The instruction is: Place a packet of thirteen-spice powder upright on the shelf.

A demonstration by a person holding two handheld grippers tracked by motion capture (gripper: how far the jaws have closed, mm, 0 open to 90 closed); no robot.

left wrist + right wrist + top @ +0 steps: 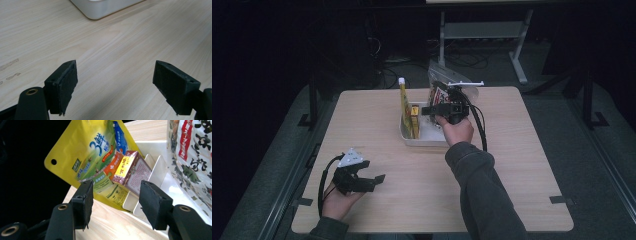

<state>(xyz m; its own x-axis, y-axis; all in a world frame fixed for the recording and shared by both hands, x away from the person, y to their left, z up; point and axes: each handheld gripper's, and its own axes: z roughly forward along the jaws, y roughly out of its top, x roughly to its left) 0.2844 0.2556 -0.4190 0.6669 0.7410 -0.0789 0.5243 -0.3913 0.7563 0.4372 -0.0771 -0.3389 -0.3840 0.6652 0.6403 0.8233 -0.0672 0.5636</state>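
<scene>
white plastic divided tray | right gripper above it, jaws spread, nothing between | left gripper well nearer the person, jaws spread

Ahead of our right tool we see a yellow pouch with blue and green print, a maroon-and-yellow box, a white rack.

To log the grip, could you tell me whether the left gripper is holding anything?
No, the left gripper has open jaws over bare table.
</scene>
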